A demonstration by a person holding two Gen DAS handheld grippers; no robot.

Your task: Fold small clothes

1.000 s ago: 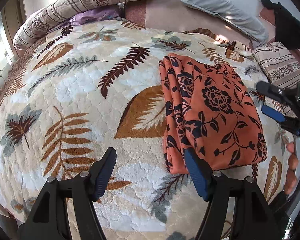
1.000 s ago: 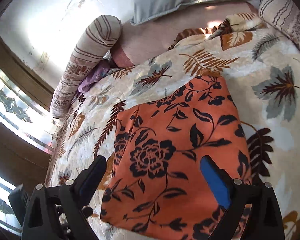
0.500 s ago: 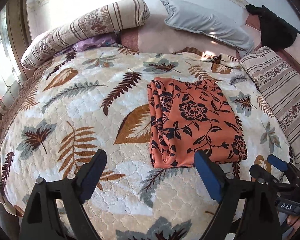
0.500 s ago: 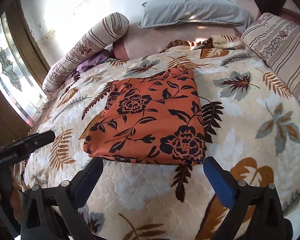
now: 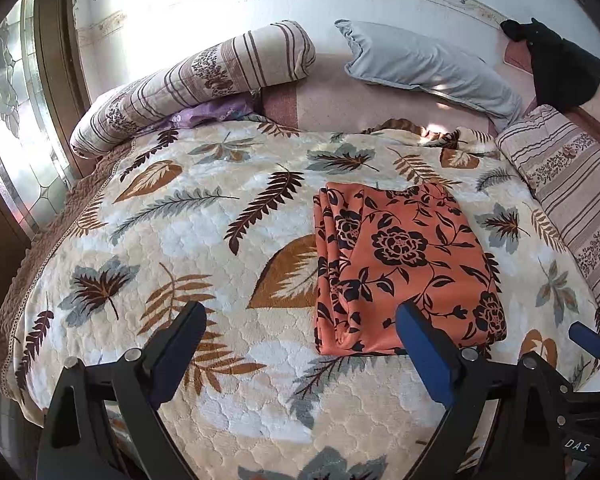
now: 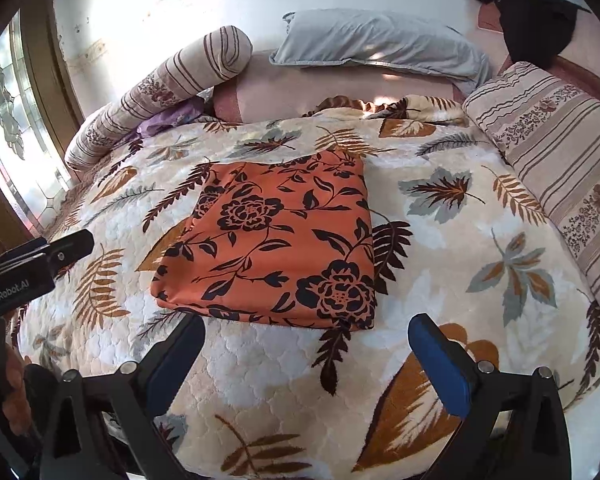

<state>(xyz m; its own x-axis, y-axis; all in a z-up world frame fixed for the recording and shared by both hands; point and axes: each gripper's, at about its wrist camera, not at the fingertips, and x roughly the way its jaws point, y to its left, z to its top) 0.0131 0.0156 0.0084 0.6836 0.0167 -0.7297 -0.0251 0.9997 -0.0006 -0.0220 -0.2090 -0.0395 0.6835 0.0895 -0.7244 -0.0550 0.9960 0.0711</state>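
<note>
the orange flowered cloth (image 5: 404, 268) lies folded into a neat rectangle on the leaf-pattern blanket (image 5: 204, 248), a little toward the right side of the bed, with its layered edges facing the window side. a second ago both grippers were low over it, now they are pulled back to the near edge of the bed and nothing touches the cloth. the left gripper (image 5: 300, 344) is spread wide and holds nothing, the right gripper (image 6: 306, 354) also spread wide and holds nothing (the striped bolster (image 6: 160, 92) and the grey pillow (image 6: 376, 46) stay at the far edge). i think this means the folding of this piece is finished, and the hands are free for the next one.
</note>
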